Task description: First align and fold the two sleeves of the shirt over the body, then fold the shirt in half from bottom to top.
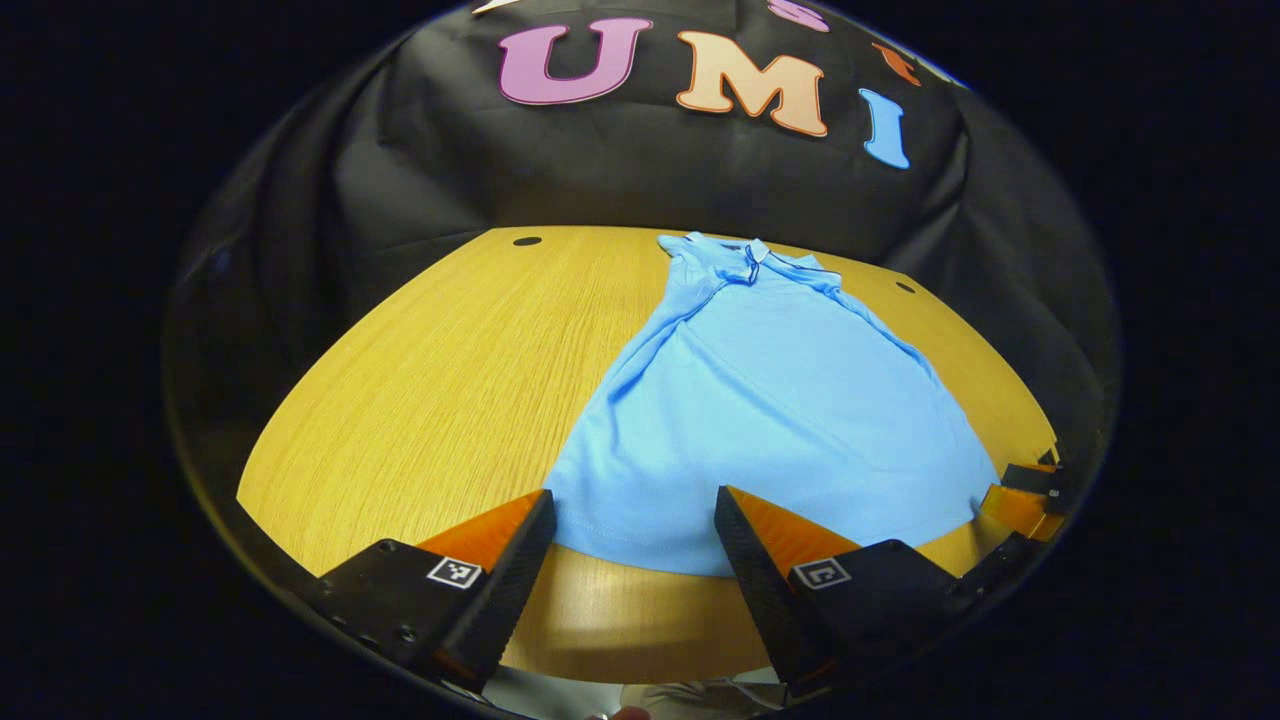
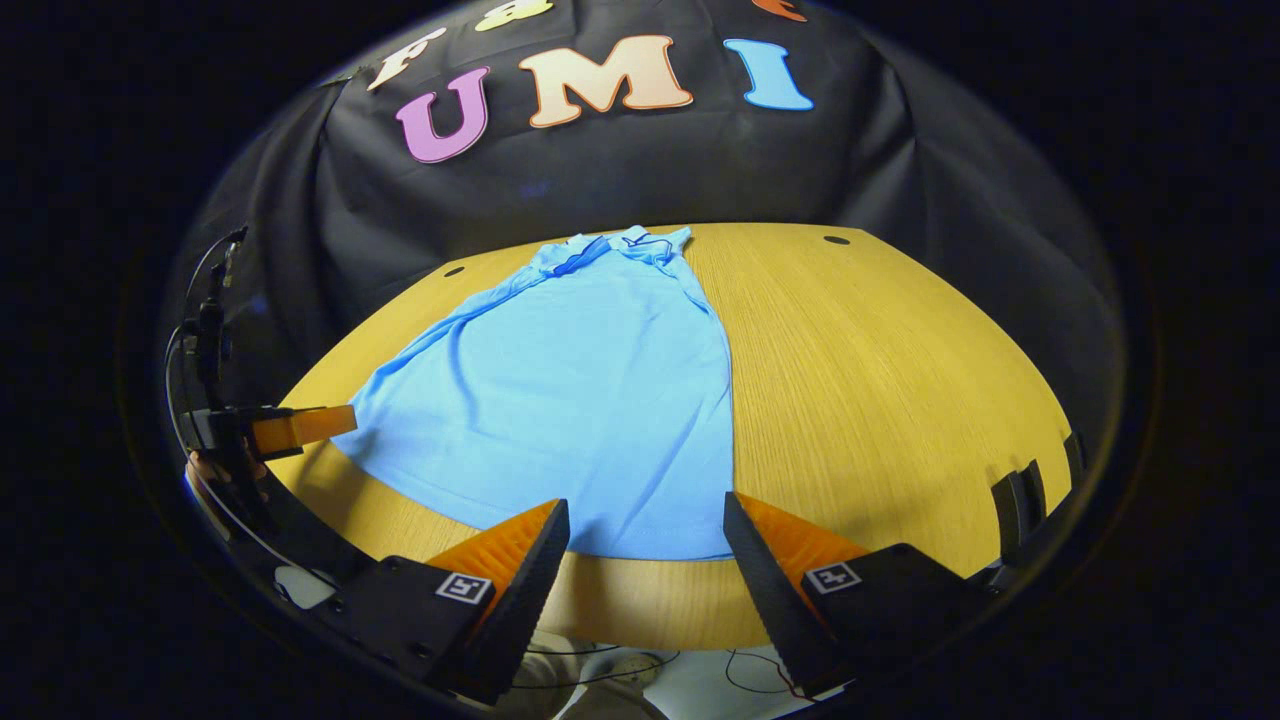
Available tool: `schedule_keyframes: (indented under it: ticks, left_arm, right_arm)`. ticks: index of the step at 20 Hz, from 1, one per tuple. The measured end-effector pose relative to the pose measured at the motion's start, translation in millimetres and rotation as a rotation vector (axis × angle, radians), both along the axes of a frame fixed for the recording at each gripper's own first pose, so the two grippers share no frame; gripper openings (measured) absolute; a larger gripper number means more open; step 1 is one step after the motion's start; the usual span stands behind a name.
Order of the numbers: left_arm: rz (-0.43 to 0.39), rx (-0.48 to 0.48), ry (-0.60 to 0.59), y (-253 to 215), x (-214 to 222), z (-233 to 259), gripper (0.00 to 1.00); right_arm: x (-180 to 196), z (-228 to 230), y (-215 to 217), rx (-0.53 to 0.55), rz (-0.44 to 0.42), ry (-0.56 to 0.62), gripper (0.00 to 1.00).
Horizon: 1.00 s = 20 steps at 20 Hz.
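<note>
On wooden table [image 1: 420, 400], sleeves-folded blue shirt [image 1: 760, 420]; both grippers [image 1: 632, 520] [image 2: 645, 530] agape near hem

The bench [image 1: 430, 390] lies bare and flat on both sides of the shirt [image 1: 770, 420]: a broad strip of wood on the left gripper's side, and another on the right gripper's side [image 2: 900, 400]. A narrow bare band runs along the near edge, between the hem and the bench rim. The shirt lies flat, collar toward the far edge. The black cloth wall [image 2: 600, 180] closes the far side just behind the collar and curves round both flanks. The left tongs [image 1: 635, 530] and right tongs [image 2: 647, 540] stand spread wide over the hem, near opposite bottom corners. In the right gripper view the other gripper [image 2: 300, 428] sits just beside the hem's corner.
</note>
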<state>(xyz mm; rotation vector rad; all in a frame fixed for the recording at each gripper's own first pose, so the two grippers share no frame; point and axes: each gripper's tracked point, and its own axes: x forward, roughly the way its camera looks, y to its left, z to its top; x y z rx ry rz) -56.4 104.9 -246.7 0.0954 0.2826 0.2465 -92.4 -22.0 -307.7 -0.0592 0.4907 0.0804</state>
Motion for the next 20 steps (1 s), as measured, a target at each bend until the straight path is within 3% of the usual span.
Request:
schedule_keyframes:
  ticks: [4, 8, 9, 12, 14, 15, 16, 17, 18, 19, 20]
  left_arm:
    - [0.013, 0.025, 0.009, 2, 6, -10, 0.96]
    - [-0.007, 0.071, 0.009, 1, 7, -11, 0.98]
    - [-0.005, 0.069, 0.003, 2, 7, -12, 0.95]
    - [-0.042, 0.089, -0.022, -11, 14, -14, 0.86]
    - [-0.067, 0.102, -0.029, -23, 20, -16, 0.62]
    - [-0.073, 0.101, -0.037, -27, 19, -17, 0.38]
    - [-0.068, 0.098, -0.047, -30, 20, -18, 0.29]
    - [-0.063, 0.102, -0.060, -30, 22, -17, 0.09]
    - [-0.058, 0.103, -0.060, -31, 21, -16, 0.04]
    - [-0.051, 0.095, -0.060, -30, 21, -16, 0.00]
    - [-0.046, 0.084, -0.054, -30, 22, -16, 0.00]
  right_arm:
    - [-1, -3, 2, -0.082, 0.017, -0.041, 0.98]
    - [-2, -4, 2, -0.072, 0.009, -0.062, 0.98]
    - [-2, -4, 2, -0.072, 0.010, -0.068, 0.93]
    - [-1, -7, 6, -0.049, 0.023, -0.078, 0.92]
    - [0, -7, 11, -0.020, 0.030, -0.077, 0.70]
    - [2, -8, 15, 0.002, 0.036, -0.073, 0.48]
    - [2, -11, 20, 0.030, 0.044, -0.059, 0.46]
    - [2, -11, 22, 0.052, 0.043, -0.055, 0.21]
    - [2, -10, 23, 0.051, 0.049, -0.051, 0.12]
    - [6, -11, 22, 0.053, 0.043, -0.049, 0.11]
    - [3, -9, 22, 0.056, 0.043, -0.047, 0.03]
